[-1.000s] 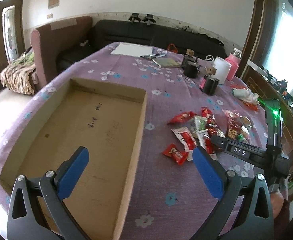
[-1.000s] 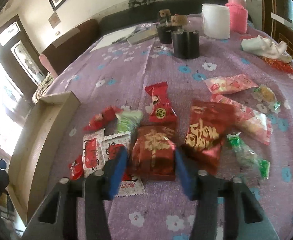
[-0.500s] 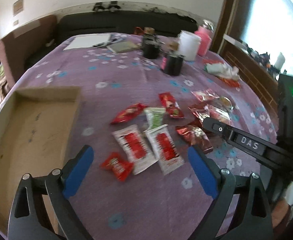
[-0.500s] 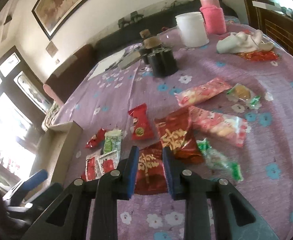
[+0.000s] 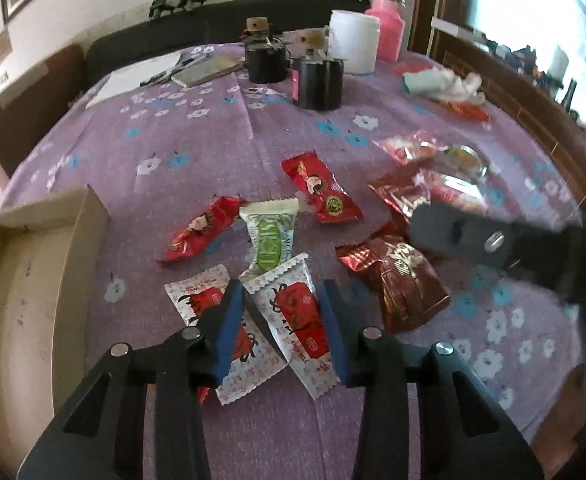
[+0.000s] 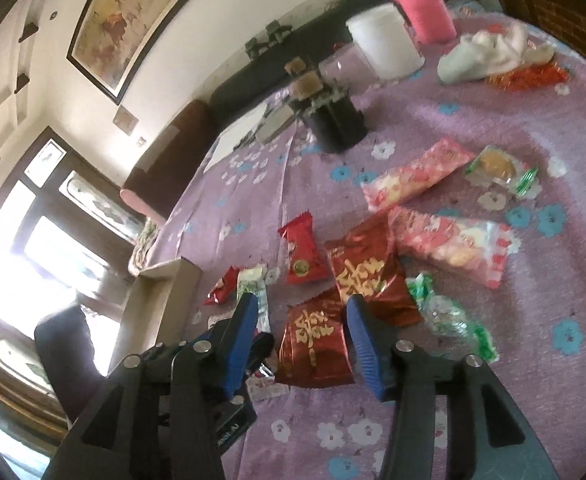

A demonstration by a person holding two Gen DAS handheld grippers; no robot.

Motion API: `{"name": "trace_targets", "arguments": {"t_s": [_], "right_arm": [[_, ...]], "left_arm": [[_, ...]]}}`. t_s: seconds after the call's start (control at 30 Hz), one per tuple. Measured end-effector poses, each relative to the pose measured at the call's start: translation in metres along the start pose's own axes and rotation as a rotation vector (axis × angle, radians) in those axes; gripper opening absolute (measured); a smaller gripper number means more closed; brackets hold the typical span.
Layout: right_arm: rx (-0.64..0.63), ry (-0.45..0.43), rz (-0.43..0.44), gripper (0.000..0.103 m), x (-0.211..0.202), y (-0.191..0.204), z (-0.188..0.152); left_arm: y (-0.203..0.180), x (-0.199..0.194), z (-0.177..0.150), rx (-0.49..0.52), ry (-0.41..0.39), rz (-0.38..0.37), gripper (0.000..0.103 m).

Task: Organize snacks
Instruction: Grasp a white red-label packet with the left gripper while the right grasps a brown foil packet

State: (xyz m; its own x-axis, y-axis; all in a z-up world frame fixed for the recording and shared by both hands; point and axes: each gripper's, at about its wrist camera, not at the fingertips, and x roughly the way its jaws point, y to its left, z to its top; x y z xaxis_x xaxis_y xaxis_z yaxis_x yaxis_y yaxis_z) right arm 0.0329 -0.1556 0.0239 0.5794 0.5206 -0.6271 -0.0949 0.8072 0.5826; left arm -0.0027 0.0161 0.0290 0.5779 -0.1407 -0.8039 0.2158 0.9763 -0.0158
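Snacks lie scattered on the purple-clothed desk (image 5: 197,148). The left hand-held gripper (image 5: 284,322) has its blue pads on either side of a white-and-red packet (image 5: 295,316), narrowed around it (whether they press it I cannot tell). The right hand-held gripper (image 6: 301,336) is spread around a dark red packet (image 6: 313,344), not touching it. Beside these lie a green packet (image 5: 271,236) and a red packet (image 5: 321,192). A cardboard tray (image 5: 25,292) sits at the desk's left edge.
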Motion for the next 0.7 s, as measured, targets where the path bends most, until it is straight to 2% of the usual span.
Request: {"name": "trace_targets", "arguments": {"t_s": [0.13, 0.37, 0.6, 0.7], "right_arm": [[-0.019, 0.065, 0.003, 0.050, 0.016, 0.004, -0.004], [-0.137, 0.112, -0.100, 0.050, 0.038, 0.022, -0.014], [-0.263, 0.052, -0.227, 0.042, 0.039, 0.044, -0.031], [-0.278, 0.023, -0.230, 0.041, 0.034, 0.050, -0.035]], "left_arm": [[0.013, -0.014, -0.003, -0.058, -0.008, -0.056, 0.034], [0.027, -0.051, -0.015, -0.085, -0.068, -0.104, 0.033], [0.065, -0.091, -0.026, -0.185, -0.140, -0.131, 0.033], [0.095, -0.112, -0.030, -0.230, -0.174, -0.123, 0.033]]}}
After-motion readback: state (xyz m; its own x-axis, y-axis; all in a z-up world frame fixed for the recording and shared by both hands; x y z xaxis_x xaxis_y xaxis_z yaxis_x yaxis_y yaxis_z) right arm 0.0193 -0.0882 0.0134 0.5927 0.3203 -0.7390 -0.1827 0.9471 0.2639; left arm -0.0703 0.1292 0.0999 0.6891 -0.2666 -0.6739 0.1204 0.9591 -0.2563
